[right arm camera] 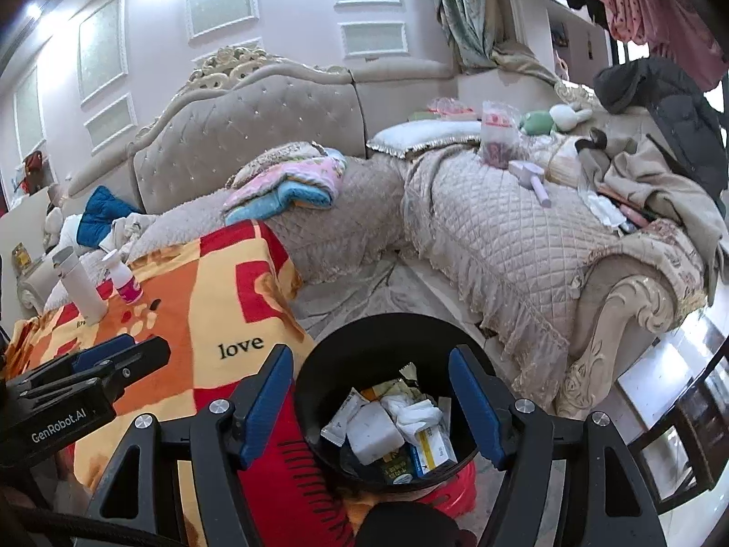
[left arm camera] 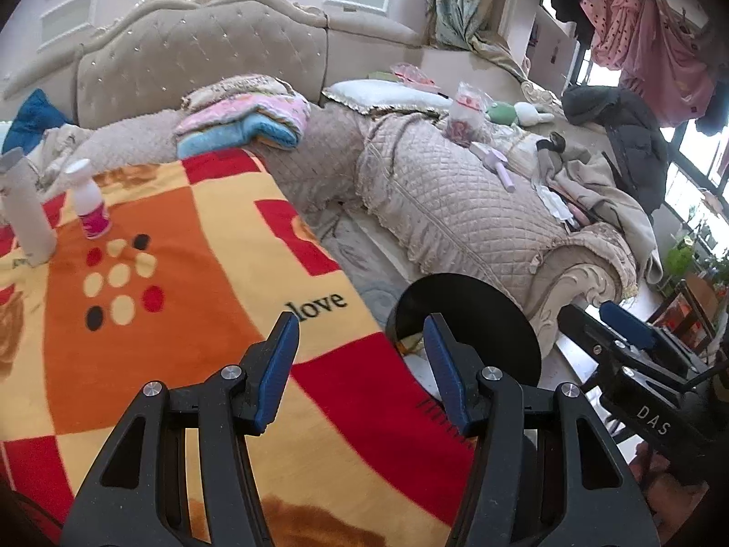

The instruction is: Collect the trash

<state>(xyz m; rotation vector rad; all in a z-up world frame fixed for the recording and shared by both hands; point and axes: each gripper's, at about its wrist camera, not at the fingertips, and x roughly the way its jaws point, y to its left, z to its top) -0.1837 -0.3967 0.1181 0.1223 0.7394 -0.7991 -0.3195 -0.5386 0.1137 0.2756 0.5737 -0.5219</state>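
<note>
While I hold both tools above the near edge of the patterned blanket [left arm camera: 182, 319], the left wrist view shows my left gripper [left arm camera: 362, 355] with its jaws standing moderately apart and nothing between the blue pads [left arm camera: 278, 378]. Taking the black bin [left arm camera: 478, 319] as landmark, the two standing items that I judge to be the remaining trash lie well away from it, across the blanket toward the sofa back: a small white bottle with a pink label [left arm camera: 89, 203] and, just beside it on the side farther from the bin, a tall pale tube [left arm camera: 25, 209]. Both stand roughly upright, so their long axes run vertically. The bin's rim sits just behind my left gripper's right-hand finger. My right gripper [left arm camera: 638, 337] shows on the far side of the bin.

Through the right wrist view, my right gripper [right arm camera: 371, 387] hangs directly over the black bin [right arm camera: 319, 364], jaws fairly wide and empty; wrappers, tissue and small cartons [right arm camera: 392, 428] lie in the bin below. The pink-labelled bottle [right arm camera: 123, 280] and the pale tube [right arm camera: 79, 287] stand well apart from the bin, beyond the left gripper [right arm camera: 109, 360]. I judge the left hand the nearer to them; the coming reach runs away from the bin, toward the sofa.
</note>
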